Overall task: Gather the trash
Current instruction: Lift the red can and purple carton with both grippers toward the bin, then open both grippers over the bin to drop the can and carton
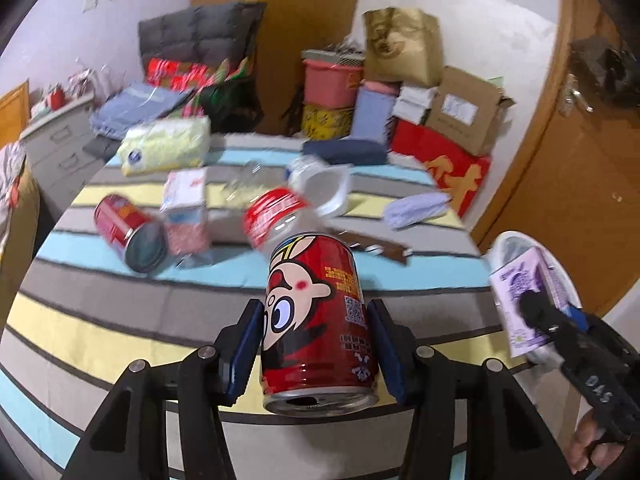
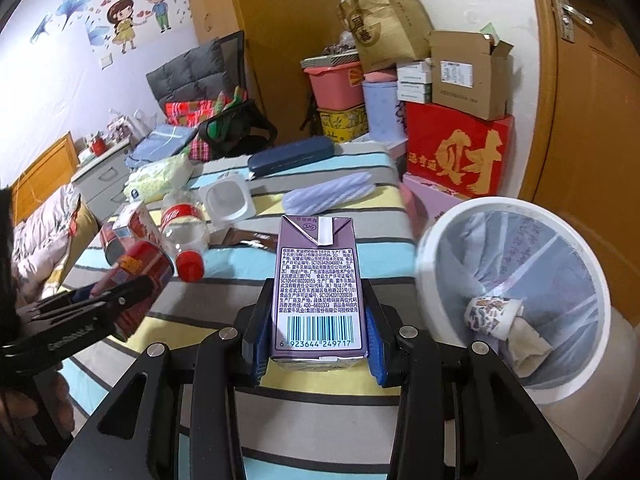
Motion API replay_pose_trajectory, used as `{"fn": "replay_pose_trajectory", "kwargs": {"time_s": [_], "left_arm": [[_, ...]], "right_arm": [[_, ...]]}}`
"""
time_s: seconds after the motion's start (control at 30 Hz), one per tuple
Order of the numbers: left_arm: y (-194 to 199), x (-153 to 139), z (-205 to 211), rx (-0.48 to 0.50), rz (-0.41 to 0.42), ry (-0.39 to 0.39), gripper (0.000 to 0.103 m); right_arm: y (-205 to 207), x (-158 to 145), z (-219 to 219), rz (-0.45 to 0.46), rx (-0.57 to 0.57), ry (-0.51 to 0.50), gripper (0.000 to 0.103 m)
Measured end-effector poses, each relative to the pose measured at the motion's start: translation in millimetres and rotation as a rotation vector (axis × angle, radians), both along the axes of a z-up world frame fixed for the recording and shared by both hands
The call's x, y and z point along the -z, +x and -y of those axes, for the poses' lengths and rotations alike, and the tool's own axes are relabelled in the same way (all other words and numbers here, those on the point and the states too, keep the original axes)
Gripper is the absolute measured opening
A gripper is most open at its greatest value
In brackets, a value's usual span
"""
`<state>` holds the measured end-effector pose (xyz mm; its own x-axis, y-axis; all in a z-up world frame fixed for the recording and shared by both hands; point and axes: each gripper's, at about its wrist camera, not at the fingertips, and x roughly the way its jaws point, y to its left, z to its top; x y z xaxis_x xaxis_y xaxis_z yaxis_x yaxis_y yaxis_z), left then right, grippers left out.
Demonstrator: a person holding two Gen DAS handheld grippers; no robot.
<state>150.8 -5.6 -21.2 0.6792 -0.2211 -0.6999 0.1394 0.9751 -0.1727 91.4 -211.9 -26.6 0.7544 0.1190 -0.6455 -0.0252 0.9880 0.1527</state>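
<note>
Litter covers the striped bedspread (image 1: 120, 332) in the left wrist view: a second red can (image 1: 130, 232) on its side, a clear bottle with a red label (image 1: 276, 216), a white plastic tub (image 1: 324, 192) and a small carton (image 1: 186, 208) lie scattered ahead, waiting their turn. The left gripper (image 1: 316, 332) is clamped on a red cartoon can (image 1: 316, 320), its blue pads pressed against both sides, the opened top facing the camera, so the can sits square between the fingers and lifted clear of the cloth, probably for carrying to the bin. At the right edge the right gripper (image 1: 536, 312) shows with a purple carton (image 1: 524, 300) in it. In the right wrist view, that right gripper (image 2: 318, 332) is closed on the purple milk carton (image 2: 318, 288), barcode side up, held centrally between the pads above the bedspread (image 2: 320, 384). The white bin (image 2: 432, 248) with its blue liner stands just beside to the right, near the bed's edge, already holding a patterned paper cup (image 2: 492, 314); the carton looks near enough to swing over it. The left gripper (image 2: 132, 300) with its can (image 2: 140, 276) appears at left.
</note>
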Motion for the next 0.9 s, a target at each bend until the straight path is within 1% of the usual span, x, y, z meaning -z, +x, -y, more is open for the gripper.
{"fn": "replay_pose_trajectory", "kwargs": {"time_s": [0.17,0.27,0.6,0.8,0.9], "left_arm": [[-8.1,-22.9,34.6,0.081,0.055,-0.009,0.053],[-9.9,-29.7,56.2,0.118,0.069,-0.009,0.053],[-14.5,-39.0,125.5,0.244,0.089,-0.024,0.053],[-13.4,-42.5,172.8,0.336,0.092,-0.037,0.053],[-11.6,-39.3,196.1,0.375,0.072,-0.039,0.053]], "right_arm": [[-6.3,-7.7,16.0,0.021,0.030,-0.007,0.040],[-11.3,-12.5,28.0,0.039,0.054,-0.018,0.040],[-25.0,-22.0,70.6,0.069,0.141,-0.048,0.040],[-29.3,-21.9,95.9,0.067,0.186,-0.062,0.040],[-29.7,-20.4,107.9,0.063,0.203,-0.072,0.040]]}}
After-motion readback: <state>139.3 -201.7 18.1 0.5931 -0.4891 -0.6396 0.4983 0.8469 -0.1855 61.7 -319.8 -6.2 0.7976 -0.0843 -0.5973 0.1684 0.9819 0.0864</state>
